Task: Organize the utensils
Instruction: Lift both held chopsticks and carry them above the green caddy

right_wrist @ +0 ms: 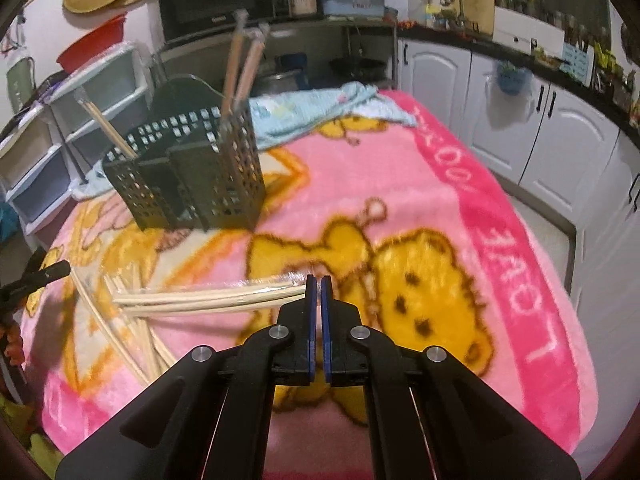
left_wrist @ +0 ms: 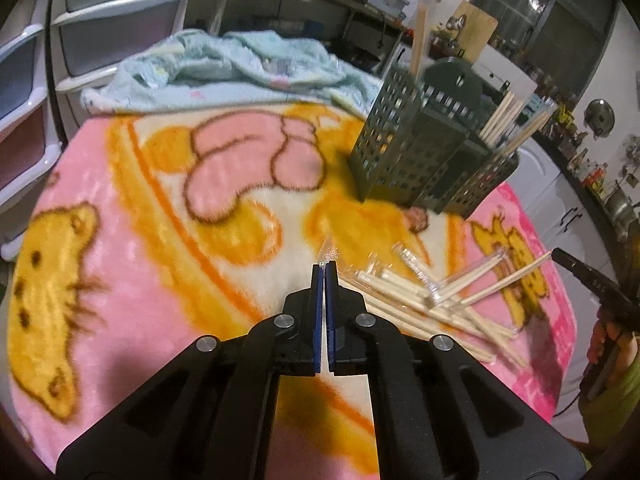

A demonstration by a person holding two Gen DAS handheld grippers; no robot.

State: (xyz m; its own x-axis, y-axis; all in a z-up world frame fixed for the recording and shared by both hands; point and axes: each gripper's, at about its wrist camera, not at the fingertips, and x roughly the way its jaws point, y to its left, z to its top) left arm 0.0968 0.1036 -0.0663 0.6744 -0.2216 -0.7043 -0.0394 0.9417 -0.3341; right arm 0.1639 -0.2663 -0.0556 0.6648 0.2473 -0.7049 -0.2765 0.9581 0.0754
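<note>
A dark green slotted utensil holder (left_wrist: 424,148) stands on the pink blanket with chopsticks (left_wrist: 508,120) upright in it; it also shows in the right wrist view (right_wrist: 192,176). A pile of wrapped wooden chopsticks (left_wrist: 432,296) lies on the blanket. My left gripper (left_wrist: 325,269) is shut, pinching the clear wrapper (left_wrist: 329,254) of a chopstick pack at the pile's left edge. My right gripper (right_wrist: 318,282) is shut on the end of a wrapped chopstick pack (right_wrist: 208,298) that stretches left, raised over the pile (right_wrist: 132,332).
A light blue towel (left_wrist: 224,64) lies crumpled at the blanket's far side. White plastic drawers (left_wrist: 80,20) stand beyond it. White kitchen cabinets (right_wrist: 500,92) run along the right. The blanket's edge (right_wrist: 560,320) drops off to the right.
</note>
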